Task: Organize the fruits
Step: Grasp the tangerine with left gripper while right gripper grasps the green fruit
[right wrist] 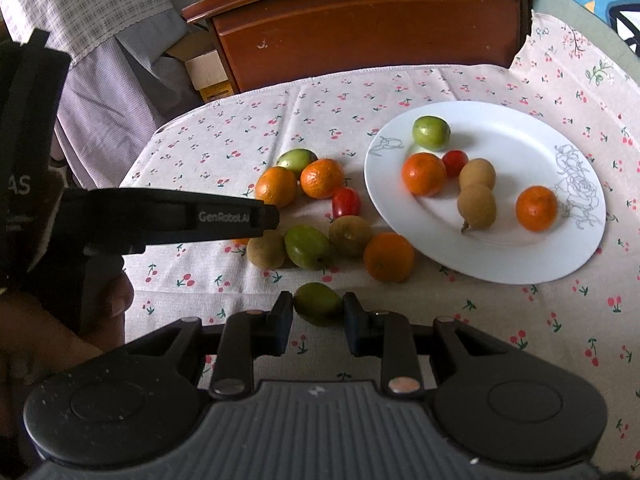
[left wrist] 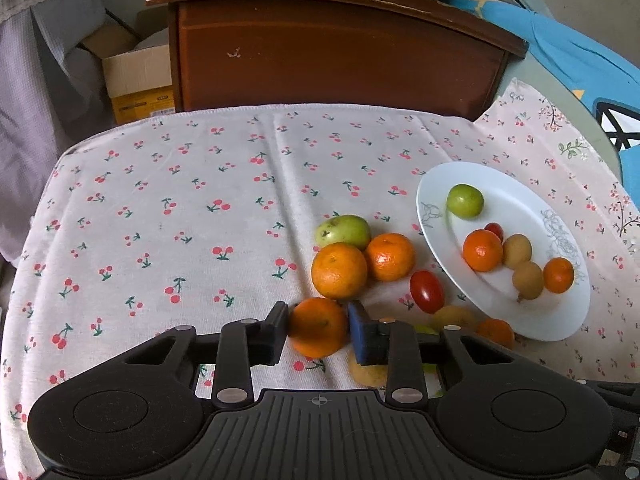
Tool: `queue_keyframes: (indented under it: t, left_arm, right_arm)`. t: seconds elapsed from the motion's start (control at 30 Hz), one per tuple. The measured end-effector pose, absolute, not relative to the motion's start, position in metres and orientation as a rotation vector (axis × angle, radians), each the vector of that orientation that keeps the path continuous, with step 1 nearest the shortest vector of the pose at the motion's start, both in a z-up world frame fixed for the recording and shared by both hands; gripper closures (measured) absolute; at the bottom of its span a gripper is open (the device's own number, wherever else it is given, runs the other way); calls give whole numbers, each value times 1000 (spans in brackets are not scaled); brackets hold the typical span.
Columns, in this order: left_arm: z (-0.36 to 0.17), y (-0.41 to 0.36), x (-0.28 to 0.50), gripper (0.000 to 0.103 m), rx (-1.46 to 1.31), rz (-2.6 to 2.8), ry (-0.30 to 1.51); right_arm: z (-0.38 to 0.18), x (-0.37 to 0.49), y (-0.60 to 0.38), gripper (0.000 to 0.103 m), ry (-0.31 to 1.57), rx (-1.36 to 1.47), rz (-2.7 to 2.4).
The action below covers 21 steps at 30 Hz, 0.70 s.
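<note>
My left gripper [left wrist: 318, 326] is shut on an orange [left wrist: 318, 327], just above the cherry-print cloth. My right gripper [right wrist: 318, 312] is shut on a green fruit [right wrist: 318, 304] near the table's front. A white plate [left wrist: 560, 320] [right wrist: 520, 256] at the right holds a green fruit [right wrist: 431, 133], two oranges, a cherry tomato and two brown fruits. Loose on the cloth left of the plate lie oranges [right wrist: 389, 257], green fruits [right wrist: 307, 247], brown fruits [right wrist: 350, 235] and a red tomato [right wrist: 346, 202]. The left gripper's body [right wrist: 160, 216] shows in the right wrist view.
A brown wooden cabinet [left wrist: 340, 48] stands behind the table. A cardboard box [left wrist: 136, 80] sits at its left. Blue fabric [left wrist: 580, 52] lies at the far right. The cloth's left half [left wrist: 160, 220] holds no fruit.
</note>
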<state>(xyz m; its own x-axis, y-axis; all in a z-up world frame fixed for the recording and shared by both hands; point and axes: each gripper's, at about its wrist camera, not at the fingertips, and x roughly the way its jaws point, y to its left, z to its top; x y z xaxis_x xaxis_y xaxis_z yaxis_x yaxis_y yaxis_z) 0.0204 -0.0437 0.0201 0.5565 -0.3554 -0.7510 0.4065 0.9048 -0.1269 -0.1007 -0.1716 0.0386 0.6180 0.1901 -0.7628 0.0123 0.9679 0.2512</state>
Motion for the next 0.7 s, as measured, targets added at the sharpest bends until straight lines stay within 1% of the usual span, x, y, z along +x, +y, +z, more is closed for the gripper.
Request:
queue_keyframes:
  t: [0.23,0.7]
  left_arm:
    - [25,-42,17,74,67,-449,864]
    - [56,-28,9,74,12,-455,791]
  right_arm:
    - [41,-100,-172,76,890,242,105]
    - [62,-99,-184,76,819,296,96]
